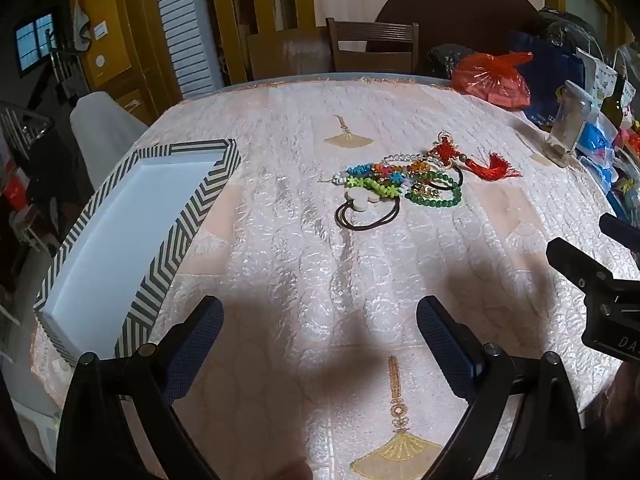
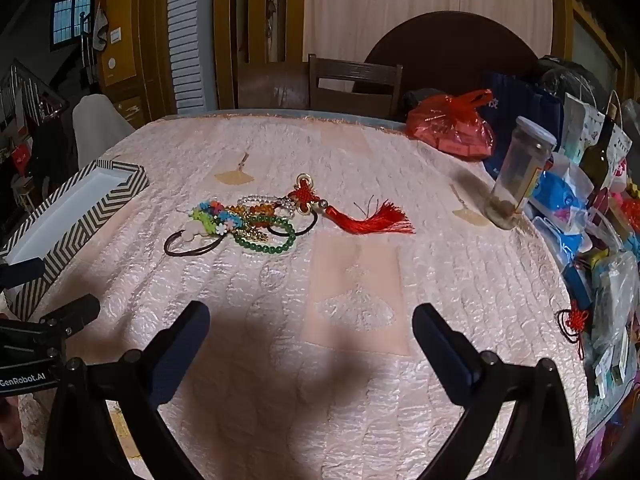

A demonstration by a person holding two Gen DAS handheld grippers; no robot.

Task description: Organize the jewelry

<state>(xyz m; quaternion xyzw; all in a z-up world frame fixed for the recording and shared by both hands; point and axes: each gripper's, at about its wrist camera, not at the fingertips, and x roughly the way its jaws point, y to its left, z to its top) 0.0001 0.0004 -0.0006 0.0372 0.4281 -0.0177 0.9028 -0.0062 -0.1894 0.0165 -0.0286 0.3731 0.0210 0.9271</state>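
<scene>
The table [image 1: 280, 128] fills both views under a pale pink quilted cloth [image 2: 360, 280].

The tray [image 1: 120, 216], with a chevron border and a white floor, sits at centre left of the left wrist view and at the left edge of the right wrist view. It appears rigid and light, and it holds nothing visible.

The jewelry pile [image 1: 400, 178] lies in the upper centre of the left wrist view and left of centre in the right wrist view, well apart from the tray. The pieces overlap and probably tangle, so lifting one may drag others.

- Tassel [image 2: 368, 218]: red knot with a soft fringe, at the right end of the pile. It is likely light and limp; grip at the knot, not the fringe.
- Green beads [image 2: 266, 238]: a loop of round beads, likely hard and slippery. Pinch across the strand.
- Hair tie [image 1: 366, 220]: a dark elastic loop with a white charm at the near side. It is soft and stretchy; take the cord where it lies free.
- Colored beads [image 1: 376, 174] and clear beads [image 2: 264, 200]: small and light. Their strands cannot be told apart at the overlap.

The left gripper [image 1: 320, 332] hovers above bare cloth at bottom centre, jaws spread wide, holding and touching nothing.

The right gripper [image 2: 312, 332] is likewise spread wide above the cloth, empty, near the pile but clear of it.
</scene>
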